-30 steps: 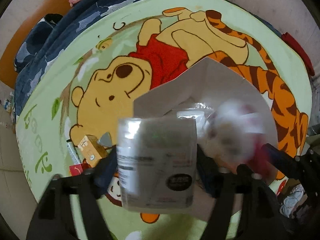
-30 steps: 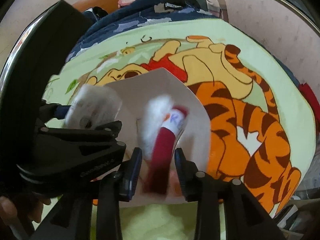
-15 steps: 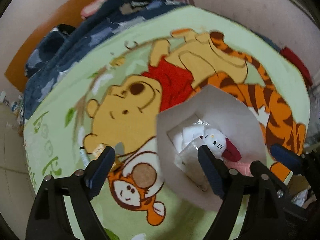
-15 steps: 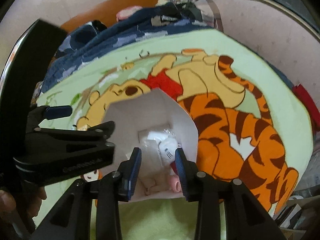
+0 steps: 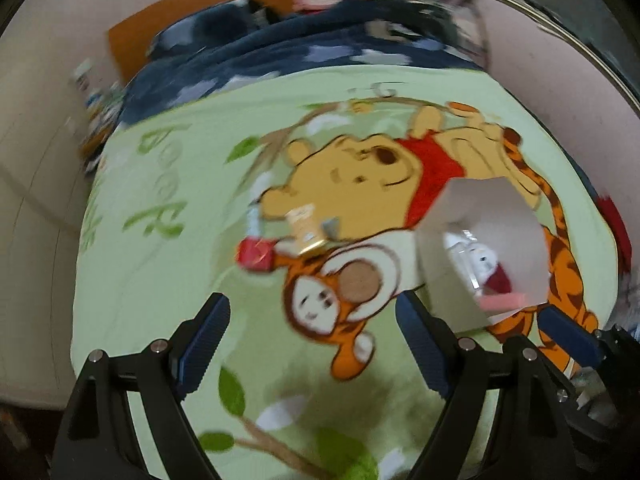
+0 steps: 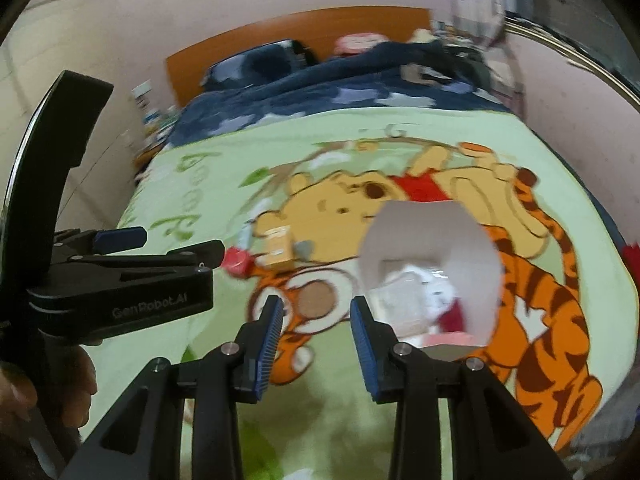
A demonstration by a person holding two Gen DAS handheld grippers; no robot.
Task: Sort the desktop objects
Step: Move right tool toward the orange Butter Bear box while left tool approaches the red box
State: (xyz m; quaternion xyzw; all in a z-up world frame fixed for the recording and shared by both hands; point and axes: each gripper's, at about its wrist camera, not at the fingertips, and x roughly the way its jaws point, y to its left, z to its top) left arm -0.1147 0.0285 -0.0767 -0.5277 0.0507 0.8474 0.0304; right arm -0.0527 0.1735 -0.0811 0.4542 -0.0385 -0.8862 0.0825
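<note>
While both cameras were smeared by motion blur, the layout on the green cartoon blanket (image 5: 168, 304) could still be read. The left gripper (image 5: 316, 332) hung above the blanket with its jaws spread wide and nothing between them. Ahead of it and slightly to its left lay the unsorted objects, close together: a red box (image 5: 255, 255), a tan carton (image 5: 306, 227) just beyond it, a small grey piece (image 5: 331, 227) at the carton's right edge, and a pale pen-like stick (image 5: 253, 216) behind the red box, too blurred to identify. The white open box (image 5: 496, 216) stood ahead and to the right of that gripper, near its right finger, holding a white plush toy (image 5: 486, 258), something dark red, a pink item (image 5: 502, 301) and clear plastic packaging.

The right gripper (image 6: 316, 334) was also parted and empty, though less widely. From its camera the white box sat just beyond and right of its right finger, while the red box and carton lay farther ahead to the left. A person's hand (image 6: 44, 396) gripped the left tool's handle at the frame's left edge.
</note>
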